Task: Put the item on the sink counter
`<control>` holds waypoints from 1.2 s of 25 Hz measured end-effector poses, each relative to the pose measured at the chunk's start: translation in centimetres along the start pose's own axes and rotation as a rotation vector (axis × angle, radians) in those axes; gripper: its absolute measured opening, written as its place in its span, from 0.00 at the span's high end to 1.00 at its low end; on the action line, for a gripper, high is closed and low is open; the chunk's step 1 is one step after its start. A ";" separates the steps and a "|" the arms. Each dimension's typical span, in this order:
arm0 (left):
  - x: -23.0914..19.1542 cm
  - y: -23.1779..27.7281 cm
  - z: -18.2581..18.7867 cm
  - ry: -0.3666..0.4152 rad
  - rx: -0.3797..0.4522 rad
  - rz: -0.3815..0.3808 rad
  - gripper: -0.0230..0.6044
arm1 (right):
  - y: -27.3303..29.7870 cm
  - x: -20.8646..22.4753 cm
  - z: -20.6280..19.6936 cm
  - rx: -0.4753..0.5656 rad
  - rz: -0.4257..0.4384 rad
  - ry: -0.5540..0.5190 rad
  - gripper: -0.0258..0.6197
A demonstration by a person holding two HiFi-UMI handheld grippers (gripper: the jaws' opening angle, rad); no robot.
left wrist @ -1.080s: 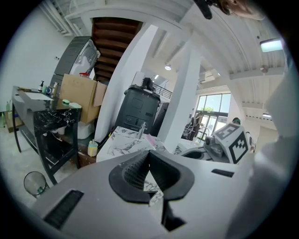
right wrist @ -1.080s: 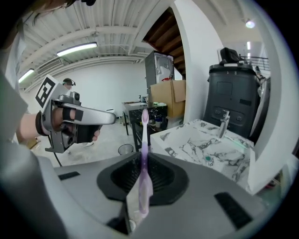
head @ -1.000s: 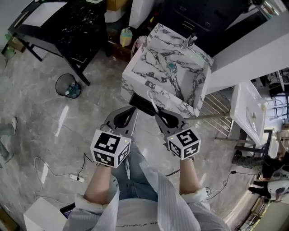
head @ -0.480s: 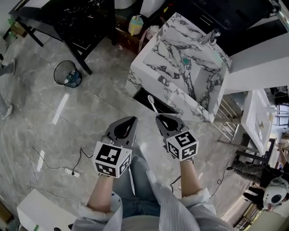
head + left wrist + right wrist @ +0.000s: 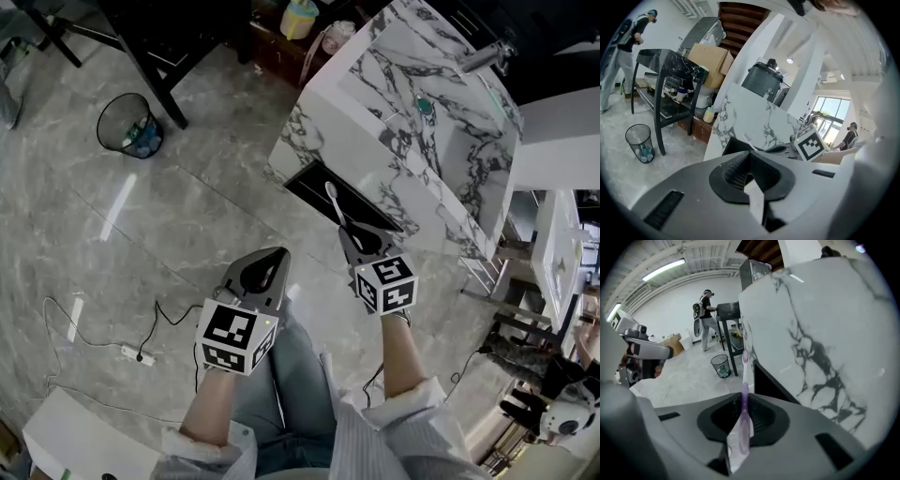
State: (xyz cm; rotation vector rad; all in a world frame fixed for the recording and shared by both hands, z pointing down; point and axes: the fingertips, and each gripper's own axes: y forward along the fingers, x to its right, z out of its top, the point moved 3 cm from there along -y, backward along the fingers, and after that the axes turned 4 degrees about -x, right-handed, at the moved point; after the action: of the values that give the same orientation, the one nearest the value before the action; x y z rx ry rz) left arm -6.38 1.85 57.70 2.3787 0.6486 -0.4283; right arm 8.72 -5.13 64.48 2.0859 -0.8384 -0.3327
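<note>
A white and purple toothbrush (image 5: 335, 201) sticks up from my right gripper (image 5: 352, 235), which is shut on its handle. In the right gripper view the toothbrush (image 5: 744, 380) stands upright between the jaws, its head against the front wall of the marble sink (image 5: 815, 333). The white, dark-veined marble sink (image 5: 412, 122) stands ahead and to the right, with a faucet (image 5: 487, 58) at its far side. My left gripper (image 5: 265, 260) hangs beside the right one with its jaws together and nothing in them; the left gripper view shows the left gripper (image 5: 750, 154) the same way.
A dark opening (image 5: 319, 183) runs along the sink's base. A wire waste bin (image 5: 127, 124) and a black table leg (image 5: 155, 80) stand to the left. A cable with a power strip (image 5: 131, 354) lies on the grey floor. A person (image 5: 707, 315) stands far off.
The sink has slid up and to the right in the head view. Both grippers keep their pose, and the toothbrush stays held in the right one.
</note>
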 end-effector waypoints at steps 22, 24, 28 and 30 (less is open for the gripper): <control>-6.0 13.5 -7.5 0.010 -0.098 -0.031 0.94 | 15.6 7.0 -5.9 -0.078 -0.213 0.096 0.88; -6.4 14.6 -8.2 0.023 -0.125 -0.028 0.94 | 16.3 8.0 -6.6 -0.104 -0.250 0.107 0.88; -6.7 16.6 -9.1 0.039 -0.166 -0.033 0.94 | 17.6 9.5 -7.9 -0.142 -0.296 0.141 0.88; -6.7 17.4 -9.5 0.042 -0.181 -0.043 0.94 | 18.2 9.8 -8.1 -0.151 -0.307 0.131 0.88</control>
State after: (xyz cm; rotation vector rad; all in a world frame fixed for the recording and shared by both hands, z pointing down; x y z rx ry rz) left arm -1.07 -6.12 76.30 2.2105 0.7269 -0.3240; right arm 11.99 -14.38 84.38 2.0682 -0.4019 -0.4051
